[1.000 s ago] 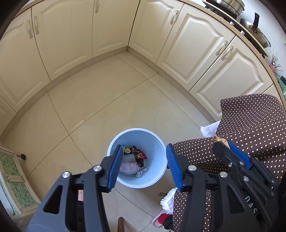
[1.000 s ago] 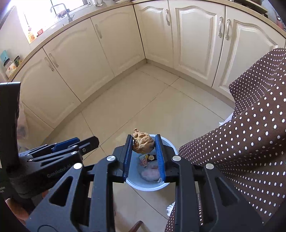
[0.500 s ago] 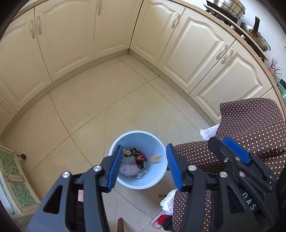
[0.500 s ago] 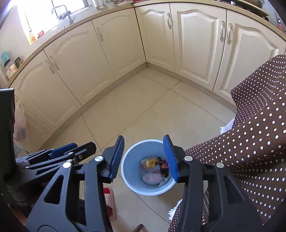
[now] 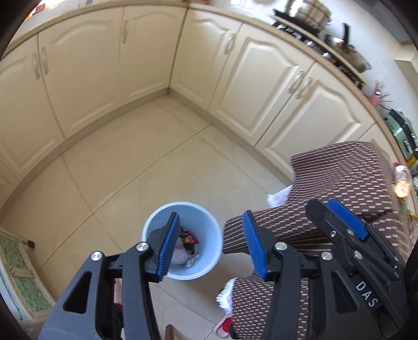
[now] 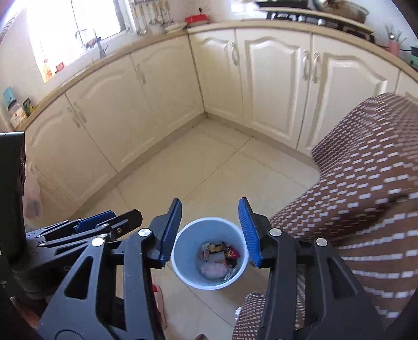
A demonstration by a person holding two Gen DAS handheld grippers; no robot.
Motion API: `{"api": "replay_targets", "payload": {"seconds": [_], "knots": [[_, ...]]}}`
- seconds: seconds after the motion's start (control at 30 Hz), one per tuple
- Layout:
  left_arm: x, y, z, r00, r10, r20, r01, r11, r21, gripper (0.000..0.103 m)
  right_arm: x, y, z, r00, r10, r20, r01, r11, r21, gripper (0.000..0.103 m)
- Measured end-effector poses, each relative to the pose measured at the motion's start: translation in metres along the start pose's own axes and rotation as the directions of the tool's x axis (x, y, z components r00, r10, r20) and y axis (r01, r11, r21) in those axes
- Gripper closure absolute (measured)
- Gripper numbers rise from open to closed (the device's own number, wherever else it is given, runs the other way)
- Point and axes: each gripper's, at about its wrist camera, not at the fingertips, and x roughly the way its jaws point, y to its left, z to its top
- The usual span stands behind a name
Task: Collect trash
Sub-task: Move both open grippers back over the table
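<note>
A light blue bin [image 5: 206,227] stands on the tiled floor, holding snack wrappers [image 5: 187,238] and a pinkish bag. My left gripper [image 5: 210,218] hangs above it, open and empty, its left finger overlapping the bin's rim. In the right wrist view the same bin [image 6: 186,245] shows between the blue pads, with the trash [image 6: 222,252] lying in its bottom. My right gripper [image 6: 210,202] is open with nothing between its fingers. Each gripper shows in the other's view: the right gripper [image 5: 322,205] at the right, the left gripper [image 6: 104,219] at the left.
Cream cabinets [image 5: 266,86] wrap round the corner behind the bin. Brown dotted fabric [image 5: 339,177] with a white fringe fills the right side, close to the bin. A pink slipper [image 5: 222,327] lies near the bottom. Pots [image 5: 308,13] sit on the hob.
My right gripper opened and let go of a brown crumpled lump, which fell into the bin. Both grippers rose, so the bin looks smaller. The left gripper's opening stayed the same.
</note>
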Motion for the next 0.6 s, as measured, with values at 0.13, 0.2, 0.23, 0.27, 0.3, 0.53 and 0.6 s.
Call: {"api": "replay_targets", "payload": {"seconds": [0.13,0.2,0.23,0.27,0.3,0.53,0.6], "knots": [[-0.025,-0.042,0.003,0.998,-0.048,0.049,0.044,0.997,0.067,0.053,-0.046,-0.021,0.007,0.995,-0.034,0.088,0.032,0.999,0.031,0.058],[-0.036,-0.066,0.004,0.995,-0.072,0.069,0.064,0.992,0.107,0.052,-0.068,-0.034,0.009,0.991,-0.049,0.126,0.044,0.998,0.048,0.058],[-0.043,-0.082,0.004,0.993,-0.086,0.081,0.075,0.988,0.136,0.052,-0.079,-0.041,0.010,0.987,-0.059,0.147,0.051,0.997,0.057,0.058],[-0.047,-0.093,0.003,0.991,-0.097,0.088,0.083,0.984,0.155,0.051,-0.095,-0.051,0.011,0.982,-0.073,0.175,0.062,0.996,0.069,0.058],[-0.054,-0.111,0.003,0.988,-0.120,0.097,0.100,0.977,0.187,0.051,-0.108,-0.058,0.012,0.977,-0.086,0.197,0.072,0.994,0.077,0.058],[-0.071,-0.226,-0.007,0.966,-0.242,0.093,0.190,0.906,0.378,0.048,-0.194,-0.143,0.009,0.918,-0.277,0.284,0.229,0.955,0.190,0.055],[-0.071,-0.255,-0.013,0.962,-0.261,0.082,0.204,0.884,0.421,0.048,-0.209,-0.171,0.006,0.903,-0.324,0.282,0.262,0.936,0.235,0.055]]}}
